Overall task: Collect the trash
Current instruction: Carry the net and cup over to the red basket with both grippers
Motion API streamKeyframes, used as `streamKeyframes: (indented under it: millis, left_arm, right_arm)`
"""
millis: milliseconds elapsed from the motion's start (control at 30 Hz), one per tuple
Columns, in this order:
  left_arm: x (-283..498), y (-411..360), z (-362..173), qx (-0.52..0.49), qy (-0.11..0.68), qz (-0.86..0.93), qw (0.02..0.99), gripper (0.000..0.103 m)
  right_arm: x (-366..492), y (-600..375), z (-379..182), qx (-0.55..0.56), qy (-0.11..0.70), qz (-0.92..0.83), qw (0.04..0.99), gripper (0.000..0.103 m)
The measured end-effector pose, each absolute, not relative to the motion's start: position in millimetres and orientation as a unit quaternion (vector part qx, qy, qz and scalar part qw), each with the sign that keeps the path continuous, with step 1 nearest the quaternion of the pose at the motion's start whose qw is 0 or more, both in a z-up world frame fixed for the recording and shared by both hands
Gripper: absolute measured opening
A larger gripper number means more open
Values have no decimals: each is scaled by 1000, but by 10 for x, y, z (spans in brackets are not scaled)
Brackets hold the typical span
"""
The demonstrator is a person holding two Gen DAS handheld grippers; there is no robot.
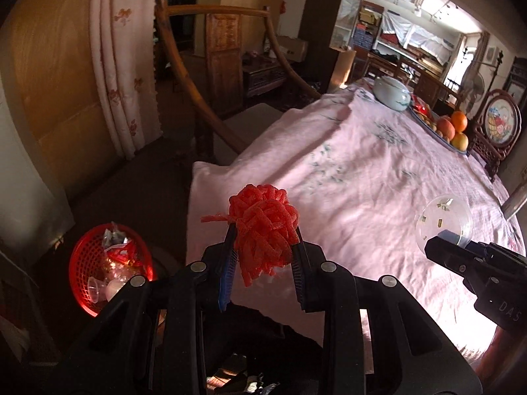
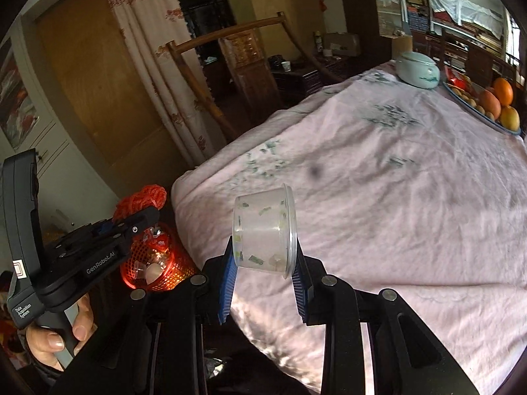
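My left gripper (image 1: 263, 240) is shut on a bunched red foam net (image 1: 263, 230), held over the near left edge of the table. In the right wrist view the same red net (image 2: 145, 199) sticks out of the left gripper (image 2: 131, 217). My right gripper (image 2: 265, 250) is shut on a clear plastic cup (image 2: 263, 230) lying on its side, with bits of green scrap stuck inside. The cup (image 1: 443, 222) also shows in the left wrist view at the tip of the right gripper (image 1: 444, 240). A red mesh trash basket (image 1: 80, 256) (image 2: 179, 263) with wrappers in it sits on the floor, left of the table.
A pink cloth covers the table (image 1: 362, 171). At its far end stand a pale lidded bowl (image 1: 392, 93) and a plate of fruit (image 1: 453, 125). A wooden chair (image 1: 217, 65) stands beyond the table's left corner. A hand (image 2: 49, 339) grips the left gripper's handle.
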State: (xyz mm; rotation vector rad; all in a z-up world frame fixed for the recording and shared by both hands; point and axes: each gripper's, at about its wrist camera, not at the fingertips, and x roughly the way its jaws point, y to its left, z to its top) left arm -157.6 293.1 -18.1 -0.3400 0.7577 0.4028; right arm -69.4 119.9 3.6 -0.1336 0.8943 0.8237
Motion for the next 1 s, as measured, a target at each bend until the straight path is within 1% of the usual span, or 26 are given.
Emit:
streamKeyframes:
  millis: [200,500,767,1000]
  left_arm:
    - [-1877,3492,-388,-204,370,248,872,31]
    - [-2212,4171,-757,-257,381,310,832,31]
    - [-2486,4758,-1310,-302,421,355,778,31]
    - [-2636,5090,-1729,-323,453,381,738,31]
  right_arm:
    - [-931,1964,23,-107,419,438,788,30]
    - [-1232,3023,-246,-156,440,493,734,31]
    - [-1461,4009,-800,-207,476,522,677,31]
    - [-1512,4490,-1407,-235,519,522,635,31]
